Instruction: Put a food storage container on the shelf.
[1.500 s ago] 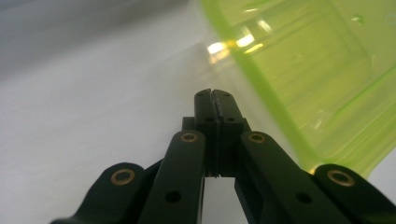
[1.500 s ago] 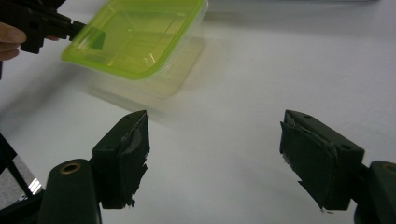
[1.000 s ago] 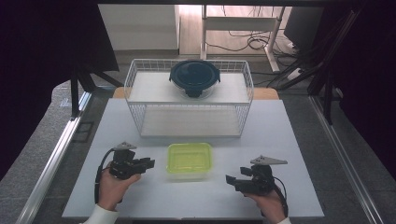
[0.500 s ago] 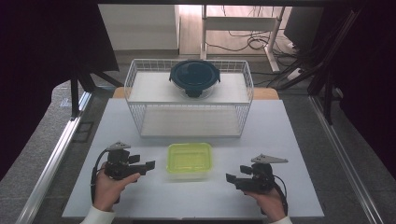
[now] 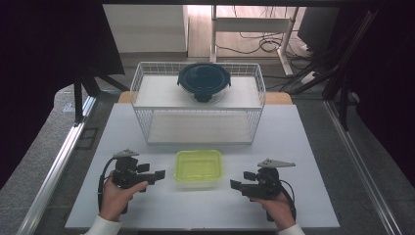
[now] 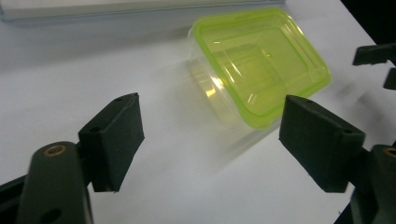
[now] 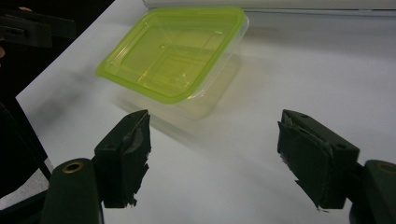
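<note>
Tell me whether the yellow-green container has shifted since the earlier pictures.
No. The yellow-green container sits at the same spot in front of the wire basket, between the two open grippers.

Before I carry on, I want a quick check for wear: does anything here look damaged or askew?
Yes. The pads on the right gripper's fingers look torn, with ragged, chipped edges. The lidded green container sits flat and square on the white table, and nothing looks spilled.
</note>
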Demonstrator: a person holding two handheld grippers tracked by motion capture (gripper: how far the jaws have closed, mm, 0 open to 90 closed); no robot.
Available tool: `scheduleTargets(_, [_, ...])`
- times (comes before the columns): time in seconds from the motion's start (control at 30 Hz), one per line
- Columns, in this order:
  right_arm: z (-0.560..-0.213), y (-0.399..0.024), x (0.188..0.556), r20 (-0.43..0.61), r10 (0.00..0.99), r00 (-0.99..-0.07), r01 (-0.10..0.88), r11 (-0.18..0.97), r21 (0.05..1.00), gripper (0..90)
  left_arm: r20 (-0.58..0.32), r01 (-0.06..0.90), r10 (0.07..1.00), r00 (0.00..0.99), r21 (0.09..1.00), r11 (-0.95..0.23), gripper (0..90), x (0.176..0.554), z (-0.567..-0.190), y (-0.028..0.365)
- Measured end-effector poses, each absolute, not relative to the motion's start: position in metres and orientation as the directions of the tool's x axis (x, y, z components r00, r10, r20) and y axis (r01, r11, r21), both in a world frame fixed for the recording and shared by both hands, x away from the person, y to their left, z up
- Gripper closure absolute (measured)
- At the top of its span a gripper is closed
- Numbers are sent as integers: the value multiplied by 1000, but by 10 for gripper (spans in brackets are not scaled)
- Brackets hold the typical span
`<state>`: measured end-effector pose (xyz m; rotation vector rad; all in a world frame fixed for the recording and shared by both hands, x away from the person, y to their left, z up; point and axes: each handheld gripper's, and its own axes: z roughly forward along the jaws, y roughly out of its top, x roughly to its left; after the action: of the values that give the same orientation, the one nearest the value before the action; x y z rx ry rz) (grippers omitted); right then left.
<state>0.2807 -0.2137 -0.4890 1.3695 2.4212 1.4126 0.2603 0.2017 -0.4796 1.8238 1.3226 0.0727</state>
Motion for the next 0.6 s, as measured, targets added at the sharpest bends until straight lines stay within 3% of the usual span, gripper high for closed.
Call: scheduleTargets(0.6, [-488,-181,314,465,685,-561,740,162,653,351,-498,793,764,411,608,-31,368,289,-491,187])
